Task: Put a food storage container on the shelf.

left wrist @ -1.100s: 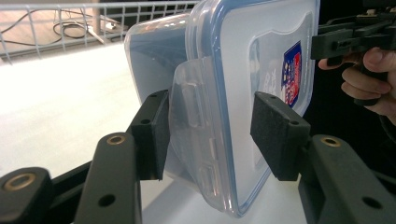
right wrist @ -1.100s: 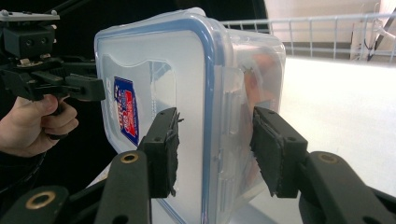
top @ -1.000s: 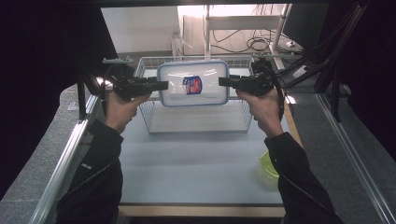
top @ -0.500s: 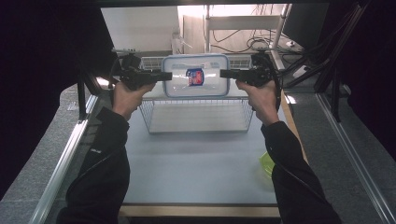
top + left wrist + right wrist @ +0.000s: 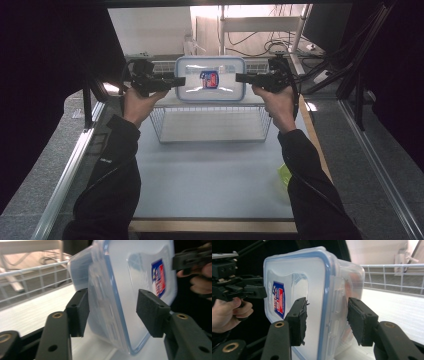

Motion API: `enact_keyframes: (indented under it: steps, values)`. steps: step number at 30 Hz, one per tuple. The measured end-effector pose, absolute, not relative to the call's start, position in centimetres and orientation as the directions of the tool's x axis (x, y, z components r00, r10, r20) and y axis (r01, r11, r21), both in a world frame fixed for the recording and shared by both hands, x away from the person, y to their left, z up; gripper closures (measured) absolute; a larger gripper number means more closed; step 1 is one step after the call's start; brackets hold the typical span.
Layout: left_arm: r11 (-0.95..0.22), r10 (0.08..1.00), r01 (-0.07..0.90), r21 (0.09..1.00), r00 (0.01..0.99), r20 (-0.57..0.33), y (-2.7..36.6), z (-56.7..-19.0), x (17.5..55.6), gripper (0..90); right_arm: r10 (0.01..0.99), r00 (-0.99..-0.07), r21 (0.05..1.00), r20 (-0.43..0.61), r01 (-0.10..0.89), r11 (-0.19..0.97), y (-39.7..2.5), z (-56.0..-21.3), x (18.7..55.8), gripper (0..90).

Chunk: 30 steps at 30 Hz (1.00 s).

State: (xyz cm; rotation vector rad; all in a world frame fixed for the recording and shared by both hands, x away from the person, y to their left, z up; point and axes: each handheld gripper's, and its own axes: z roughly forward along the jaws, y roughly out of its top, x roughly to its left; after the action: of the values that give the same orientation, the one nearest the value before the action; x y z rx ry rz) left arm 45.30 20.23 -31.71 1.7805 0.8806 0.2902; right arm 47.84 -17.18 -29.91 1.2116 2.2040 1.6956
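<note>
A clear plastic container [image 5: 210,86] with a blue-edged lid and a red and blue sticker [image 5: 209,79] is held up between the two grippers, tipped so that its lid faces the high camera. It hangs above the far part of a white wire basket [image 5: 212,131] that stands on the pale table [image 5: 210,180].

The left gripper [image 5: 177,80] meets the container's left short end. In the left gripper view its two black jaws straddle that end [image 5: 112,302]: the left pad lies against the container's body side, while a gap shows between the right pad and the lid face, so the grip looks loose rather than clamped.

The right gripper [image 5: 242,78] meets the right short end. In the right gripper view the jaws bracket the lid rim and its side latch [image 5: 332,305], the left pad on the lid face, the right pad close beside the body; whether it presses firmly I cannot tell.

Through the clear walls the container's contents cannot be made out. The basket holds nothing visible on its floor. A yellow-green object [image 5: 284,175] lies at the near right of the table, partly hidden by the right sleeve.
</note>
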Motion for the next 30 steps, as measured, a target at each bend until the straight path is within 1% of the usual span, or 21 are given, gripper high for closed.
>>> enact_keyframes:
  steps: [1, 3, 5, 6, 7, 11, 14, 15, 16, 19, 21, 22, 24, 26, 27, 30]
  values:
    - [-0.163, 0.696, 0.421, 0.892, 0.690, -0.198, 20.0, -31.8, 45.3, 46.2, 0.646, -0.676, 0.856, 0.355, 0.512, 0.066, -17.1, -29.9, 47.8, 49.4]
    - [-0.192, 0.717, 0.430, 0.882, 0.675, -0.173, 19.7, -32.1, 45.3, 46.2, 0.662, -0.669, 0.860, 0.338, 0.506, 0.072, -16.9, -29.9, 47.8, 47.9]
    - [-0.173, 0.720, 0.441, 0.881, 0.666, -0.192, 19.7, -32.4, 45.5, 45.3, 0.674, -0.658, 0.858, 0.337, 0.509, 0.067, -16.9, -30.0, 48.0, 45.6]
    - [-0.166, 0.720, 0.444, 0.881, 0.665, -0.199, 19.7, -32.4, 45.6, 47.2, 0.675, -0.652, 0.856, 0.345, 0.514, 0.059, -16.9, -30.1, 48.2, 44.7]
    - [-0.159, 0.721, 0.442, 0.883, 0.663, -0.203, 19.7, -32.5, 45.6, 48.9, 0.675, -0.646, 0.854, 0.356, 0.518, 0.046, -17.1, -30.2, 48.5, 44.3]
    - [-0.149, 0.724, 0.447, 0.882, 0.657, -0.211, 19.7, -32.4, 45.6, 48.8, 0.680, -0.637, 0.855, 0.363, 0.517, 0.028, -17.1, -30.2, 48.9, 44.2]
    - [-0.139, 0.722, 0.443, 0.886, 0.658, -0.216, 19.7, -32.4, 45.5, 48.9, 0.716, -0.622, 0.867, 0.316, 0.496, 0.049, -16.8, -30.0, 48.9, 43.5]
    - [-0.135, 0.722, 0.437, 0.889, 0.659, -0.214, 19.7, -32.4, 45.5, 48.9, 0.747, -0.614, 0.876, 0.255, 0.474, 0.090, -16.4, -29.8, 48.8, 42.1]
    - [-0.130, 0.717, 0.430, 0.893, 0.663, -0.215, 19.7, -32.5, 45.4, 48.9, 0.747, -0.614, 0.876, 0.255, 0.474, 0.090, -16.4, -29.8, 48.8, 42.1]
    - [-0.111, 0.720, 0.412, 0.904, 0.660, -0.213, 19.8, -32.5, 45.3, 49.7, 0.768, -0.606, 0.886, 0.206, 0.449, 0.116, -16.1, -29.9, 48.6, 42.2]
    - [-0.095, 0.722, 0.395, 0.914, 0.659, -0.210, 19.7, -32.4, 45.2, 49.7, 0.772, -0.608, 0.888, 0.186, 0.441, 0.133, -15.9, -30.1, 48.5, 44.0]
    - [-0.113, 0.720, 0.385, 0.916, 0.667, -0.192, 19.6, -32.3, 45.0, 49.7, 0.773, -0.608, 0.888, 0.179, 0.438, 0.139, -15.9, -30.1, 48.4, 44.3]
    - [-0.161, 0.730, 0.365, 0.917, 0.670, -0.139, 19.2, -32.4, 44.5, 50.7, 0.771, -0.615, 0.895, 0.167, 0.423, 0.143, -16.3, -30.2, 48.0, 48.6]
    - [-0.185, 0.729, 0.362, 0.914, 0.674, -0.119, 19.2, -32.5, 44.0, 51.3, 0.769, -0.618, 0.896, 0.165, 0.419, 0.145, -16.4, -30.2, 47.8, 50.4]
    - [-0.185, 0.727, 0.365, 0.913, 0.675, -0.122, 19.2, -32.7, 43.9, 52.1, 0.765, -0.622, 0.899, 0.163, 0.413, 0.144, -16.6, -30.2, 47.6, 52.7]
    - [-0.196, 0.738, 0.375, 0.906, 0.664, -0.115, 19.3, -33.3, 43.7, 53.6, 0.748, -0.639, 0.906, 0.180, 0.404, 0.127, -17.3, -30.4, 46.4, 64.1]
